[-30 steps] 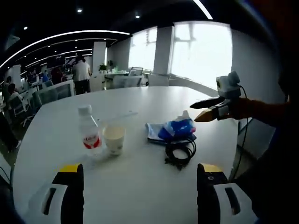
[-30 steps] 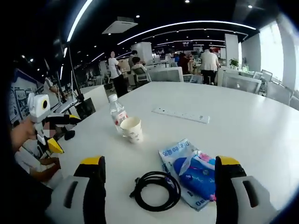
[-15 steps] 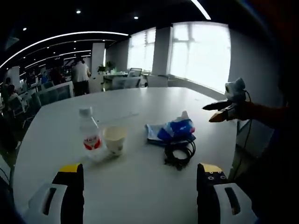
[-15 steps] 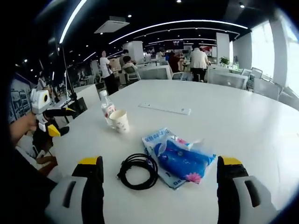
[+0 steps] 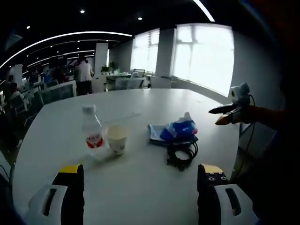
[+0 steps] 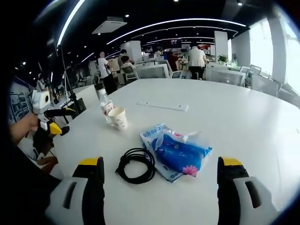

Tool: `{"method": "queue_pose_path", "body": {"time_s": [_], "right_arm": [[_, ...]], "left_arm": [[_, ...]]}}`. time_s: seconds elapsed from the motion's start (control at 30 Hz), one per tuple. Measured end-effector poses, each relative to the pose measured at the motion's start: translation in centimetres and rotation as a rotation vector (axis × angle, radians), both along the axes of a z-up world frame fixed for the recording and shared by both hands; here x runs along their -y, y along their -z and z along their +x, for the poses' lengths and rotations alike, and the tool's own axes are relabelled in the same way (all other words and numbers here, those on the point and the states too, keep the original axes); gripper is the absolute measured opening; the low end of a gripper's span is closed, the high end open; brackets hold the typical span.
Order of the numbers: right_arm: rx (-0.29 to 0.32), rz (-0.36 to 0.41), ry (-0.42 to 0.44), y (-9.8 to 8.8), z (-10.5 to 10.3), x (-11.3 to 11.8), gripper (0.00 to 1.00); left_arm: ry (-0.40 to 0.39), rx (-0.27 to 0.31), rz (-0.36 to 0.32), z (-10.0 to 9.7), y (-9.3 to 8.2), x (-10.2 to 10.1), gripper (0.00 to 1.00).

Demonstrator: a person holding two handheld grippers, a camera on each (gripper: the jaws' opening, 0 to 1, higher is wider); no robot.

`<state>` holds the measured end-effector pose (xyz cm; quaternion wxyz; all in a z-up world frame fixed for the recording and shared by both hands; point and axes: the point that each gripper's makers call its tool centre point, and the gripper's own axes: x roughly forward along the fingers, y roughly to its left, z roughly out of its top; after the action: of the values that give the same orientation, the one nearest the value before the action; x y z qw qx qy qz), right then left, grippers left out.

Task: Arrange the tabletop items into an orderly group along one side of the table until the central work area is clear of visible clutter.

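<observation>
White tabletop [image 6: 243,112] carries all the clutter mid-surface: blue tissue pack [image 6: 180,152] on its wrapper, black coiled cable [image 6: 136,165] just beside it, water bottle [image 5: 93,134] touching-close to a paper cup [image 5: 116,138], power strip [image 6: 161,106] farther back. I hold the left claw [image 5: 139,194] and right claw [image 6: 159,187] both spread apart, gripping nothing, short of the items. Risk as I judge it: sweeping the cable could drag the pack; nudging the bottle could tip the cup.

People [image 6: 197,57] standing, desks [image 6: 154,71] behind; bright windows [image 5: 204,56].
</observation>
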<state>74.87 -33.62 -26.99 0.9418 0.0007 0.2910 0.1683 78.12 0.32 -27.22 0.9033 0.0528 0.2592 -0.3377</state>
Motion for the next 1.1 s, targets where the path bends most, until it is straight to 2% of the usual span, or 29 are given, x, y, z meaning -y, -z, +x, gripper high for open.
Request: {"method": "queue_pose_path", "body": {"time_s": [0.23,0.43,0.57,0.7,0.77,0.83,1.03,1.1], "right_arm": [[-0.014,0.004,0.007,0.6,-0.2,-0.1,0.97],[-0.023,0.014,0.012,1.3,-0.2,-0.5,0.91],[-0.039,0.033,0.013,2.0,-0.5,-1.0,0.88],[-0.062,0.052,0.005,2.8,-0.9,-1.7,0.77],[-0.077,0.040,0.004,3.6,-1.0,-1.8,0.75],[-0.084,0.059,0.004,4.0,-1.1,-2.3,0.70],[-0.110,0.078,0.007,5.2,-1.3,-3.3,0.59],[-0.117,0.075,0.001,5.7,-1.3,-3.7,0.58]], "left_arm": [[0.012,0.004,0.007,-0.1,-0.1,0.9,0.99],[0.038,-0.005,0.016,-0.1,-0.1,2.4,0.99],[0.067,-0.015,0.003,0.5,0.7,2.5,0.97],[0.118,-0.038,0.003,-0.3,1.0,4.7,0.93],[0.170,-0.083,0.001,-1.2,1.3,6.2,0.84],[0.191,-0.081,-0.008,-1.2,1.3,7.5,0.80],[0.254,-0.091,-0.010,-1.3,1.3,10.8,0.75],[0.270,-0.094,-0.017,-1.4,1.4,11.8,0.74]]}}
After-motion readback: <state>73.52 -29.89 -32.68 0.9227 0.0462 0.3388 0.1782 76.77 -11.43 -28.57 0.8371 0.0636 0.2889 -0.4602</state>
